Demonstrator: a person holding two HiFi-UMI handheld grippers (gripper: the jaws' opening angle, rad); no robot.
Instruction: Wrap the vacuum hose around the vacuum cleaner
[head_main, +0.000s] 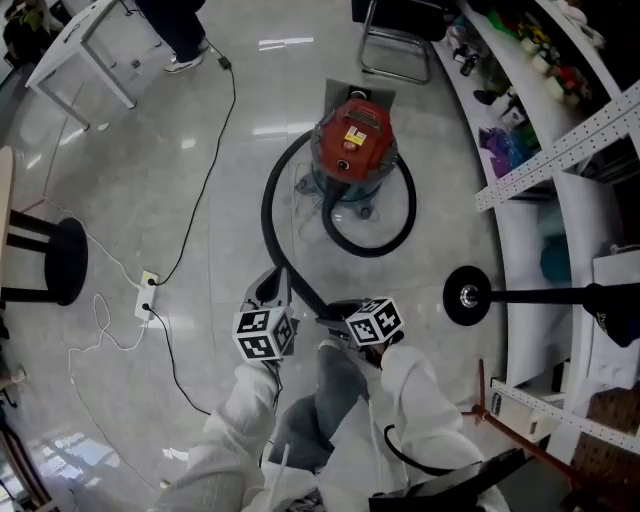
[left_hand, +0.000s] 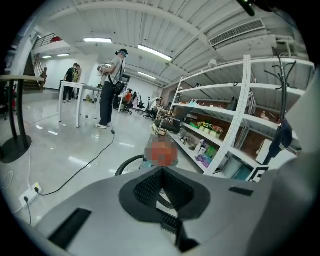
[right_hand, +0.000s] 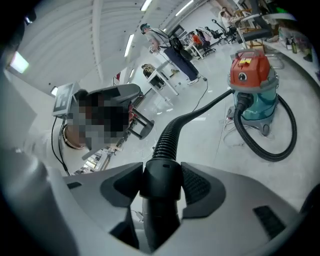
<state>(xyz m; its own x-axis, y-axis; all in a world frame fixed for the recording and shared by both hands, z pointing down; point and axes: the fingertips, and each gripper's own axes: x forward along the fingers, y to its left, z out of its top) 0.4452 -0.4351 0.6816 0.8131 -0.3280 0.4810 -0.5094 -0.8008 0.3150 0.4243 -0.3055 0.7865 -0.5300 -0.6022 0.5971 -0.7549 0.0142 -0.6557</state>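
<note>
The vacuum cleaner (head_main: 352, 148), red on top with a teal drum, stands on the glossy floor ahead of me. Its black ribbed hose (head_main: 272, 205) leaves the front, loops to the right, then sweeps round the left side down to my hands. My right gripper (head_main: 338, 314) is shut on the hose's smooth black end cuff (right_hand: 161, 172), and the ribbed hose (right_hand: 172, 131) runs from there toward the vacuum cleaner (right_hand: 252, 80). My left gripper (head_main: 271, 288) hovers just left of the hose. Its jaws (left_hand: 161, 172) are shut with nothing between them.
A white power strip (head_main: 148, 291) with trailing cables lies on the floor at left, beside a round black stool (head_main: 55, 262). A stand's round black base (head_main: 467, 295) sits to the right, in front of long white shelving (head_main: 560, 160). A chair (head_main: 398, 45) and a white table (head_main: 80, 40) stand farther back.
</note>
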